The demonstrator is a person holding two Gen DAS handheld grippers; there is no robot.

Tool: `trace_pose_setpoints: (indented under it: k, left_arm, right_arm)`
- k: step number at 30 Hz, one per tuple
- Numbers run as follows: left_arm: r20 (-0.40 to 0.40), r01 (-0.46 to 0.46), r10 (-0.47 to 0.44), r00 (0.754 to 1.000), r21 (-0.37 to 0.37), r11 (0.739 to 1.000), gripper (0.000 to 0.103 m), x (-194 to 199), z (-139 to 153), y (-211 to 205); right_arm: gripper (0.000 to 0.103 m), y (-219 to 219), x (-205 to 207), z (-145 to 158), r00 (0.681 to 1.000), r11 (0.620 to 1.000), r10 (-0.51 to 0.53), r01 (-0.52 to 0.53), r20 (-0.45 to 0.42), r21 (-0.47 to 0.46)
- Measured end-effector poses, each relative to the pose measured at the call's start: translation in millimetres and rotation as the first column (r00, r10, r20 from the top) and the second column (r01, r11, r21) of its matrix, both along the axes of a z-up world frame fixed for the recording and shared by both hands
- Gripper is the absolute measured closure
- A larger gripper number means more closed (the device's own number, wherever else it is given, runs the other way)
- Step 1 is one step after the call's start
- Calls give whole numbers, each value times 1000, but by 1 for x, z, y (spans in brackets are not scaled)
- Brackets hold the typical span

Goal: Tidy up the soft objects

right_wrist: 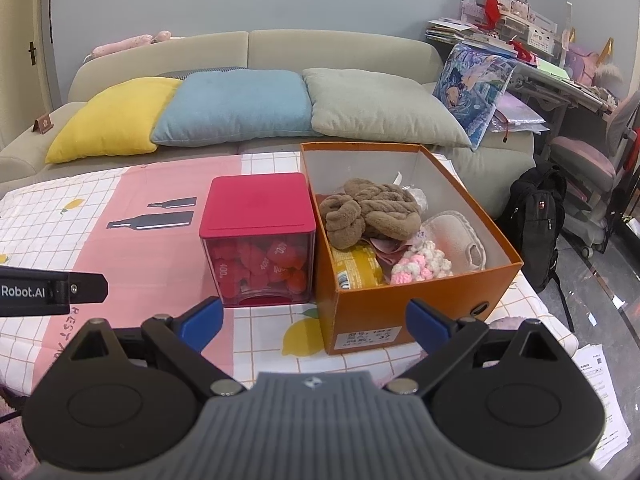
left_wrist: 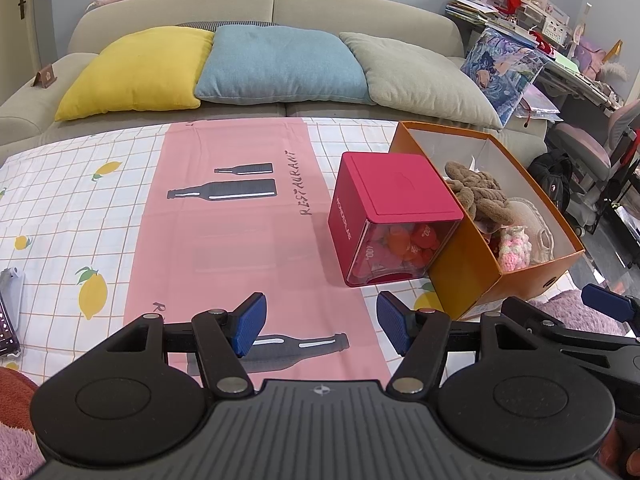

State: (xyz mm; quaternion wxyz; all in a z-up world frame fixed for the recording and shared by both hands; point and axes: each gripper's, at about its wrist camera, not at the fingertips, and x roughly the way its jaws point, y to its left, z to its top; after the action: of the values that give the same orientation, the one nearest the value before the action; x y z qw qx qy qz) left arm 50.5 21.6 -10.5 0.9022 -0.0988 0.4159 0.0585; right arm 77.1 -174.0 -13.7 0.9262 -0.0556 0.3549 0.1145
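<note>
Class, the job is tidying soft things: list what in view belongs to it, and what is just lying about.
Belongs to the job:
orange cardboard box
brown knotted plush toy
pink-and-white crochet piece
beige padded cloth item

Lying about:
red cube container with clear front
yellow, blue and grey sofa cushions
black backpack

Orange box (right_wrist: 404, 312) sits open on the table, stuffed with a brown plush (right_wrist: 372, 210), pink-white crochet thing (right_wrist: 420, 264) and a beige slipper (right_wrist: 456, 240).
</note>
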Motion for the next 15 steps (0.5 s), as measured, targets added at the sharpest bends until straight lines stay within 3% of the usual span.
trace_pose_setpoints:
  k: [15]
  left_arm:
    - [26,14,-15,1000,20,1000,29,-3,5,-5]
  right_arm:
    - [7,2,-1,0,1000,1000,14,-14,2,-4]
